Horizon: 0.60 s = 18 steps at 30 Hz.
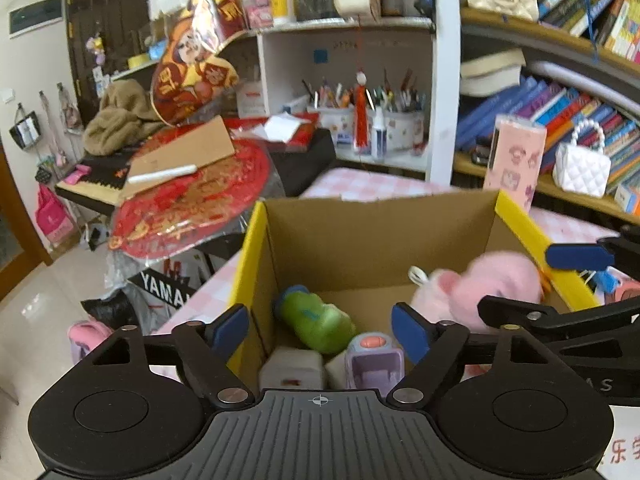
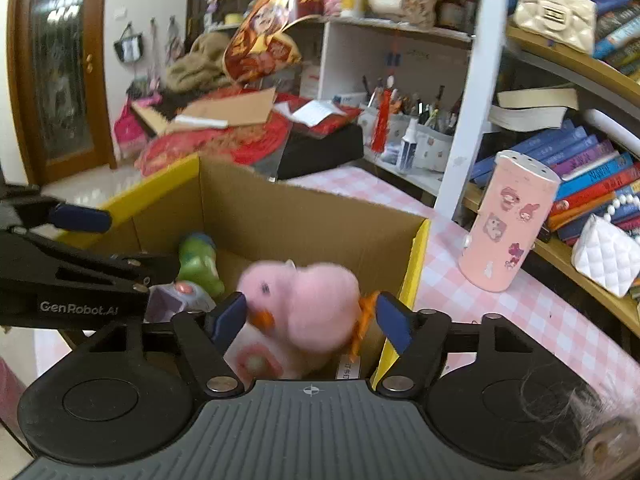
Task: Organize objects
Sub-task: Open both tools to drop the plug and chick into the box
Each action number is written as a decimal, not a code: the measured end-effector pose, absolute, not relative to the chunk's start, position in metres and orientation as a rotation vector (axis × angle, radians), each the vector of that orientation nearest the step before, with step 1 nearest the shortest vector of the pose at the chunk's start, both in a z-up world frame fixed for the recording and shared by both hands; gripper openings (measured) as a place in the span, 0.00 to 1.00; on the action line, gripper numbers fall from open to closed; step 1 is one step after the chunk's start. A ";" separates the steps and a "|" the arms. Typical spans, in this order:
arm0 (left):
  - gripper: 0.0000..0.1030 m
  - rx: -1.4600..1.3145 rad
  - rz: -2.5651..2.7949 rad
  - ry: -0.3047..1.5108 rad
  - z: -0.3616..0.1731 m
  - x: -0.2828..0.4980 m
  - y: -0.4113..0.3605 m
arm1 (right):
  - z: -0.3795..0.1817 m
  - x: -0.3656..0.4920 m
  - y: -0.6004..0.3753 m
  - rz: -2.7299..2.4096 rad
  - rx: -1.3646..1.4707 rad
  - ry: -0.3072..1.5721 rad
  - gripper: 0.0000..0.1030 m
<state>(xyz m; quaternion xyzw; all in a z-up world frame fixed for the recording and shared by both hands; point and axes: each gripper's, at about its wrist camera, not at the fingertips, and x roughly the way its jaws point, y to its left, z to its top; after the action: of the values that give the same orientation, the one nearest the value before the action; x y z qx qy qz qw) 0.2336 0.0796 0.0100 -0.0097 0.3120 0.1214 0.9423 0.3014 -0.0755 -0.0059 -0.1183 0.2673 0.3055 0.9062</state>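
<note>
Cardboard box (image 1: pixel 380 236): open-topped, brown inside with yellow top edges, standing on a pink-and-white checked tablecloth (image 2: pixel 472 304).
Pink plush duck (image 2: pixel 304 300): blurred, with an orange beak and orange feet, above the box's near right corner, between the right gripper's blue pads; it also shows in the left wrist view (image 1: pixel 480 288) at the box's right wall.
Right gripper (image 2: pixel 312 318): jaws apart, one pad on each side of the duck; blur hides whether the pads touch the plush, though they do not look pressed into it.
Left gripper (image 1: pixel 322 332): jaws wide, nothing between them, poised over the box's near edge and pointing down into it.
Green bottle (image 1: pixel 316 320): lying on its side on the box floor, toward the left.
Lilac toy (image 1: pixel 374 360): small, with a pink button on top, just beside the bottle at the near wall.
White block (image 1: pixel 292 368): at the near wall, left of the lilac toy.
Pink sticker-covered tumbler (image 2: pixel 508 224): upright on the tablecloth, right of the box and apart from it.
Background: shelves of books (image 1: pixel 560 108), a pen holder (image 2: pixel 432 136), white quilted handbag (image 1: pixel 582 168).
</note>
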 end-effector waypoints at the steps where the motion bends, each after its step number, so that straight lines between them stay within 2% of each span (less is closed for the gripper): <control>1: 0.80 -0.031 0.245 0.627 0.013 0.231 0.081 | -0.003 0.299 -0.077 0.625 -0.235 0.542 0.76; 3: 0.84 -0.046 0.247 0.605 0.018 0.225 0.083 | 0.003 0.295 -0.080 0.599 -0.222 0.519 0.83; 18: 0.86 -0.079 0.199 0.524 0.036 0.171 0.089 | 0.026 0.247 -0.107 0.418 -0.058 0.492 0.83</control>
<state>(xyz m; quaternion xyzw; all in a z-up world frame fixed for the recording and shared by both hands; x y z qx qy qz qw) 0.1711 0.0890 0.0365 -0.0388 0.2585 0.0981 0.9602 0.2474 -0.1068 0.0262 -0.0286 0.2418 0.2052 0.9479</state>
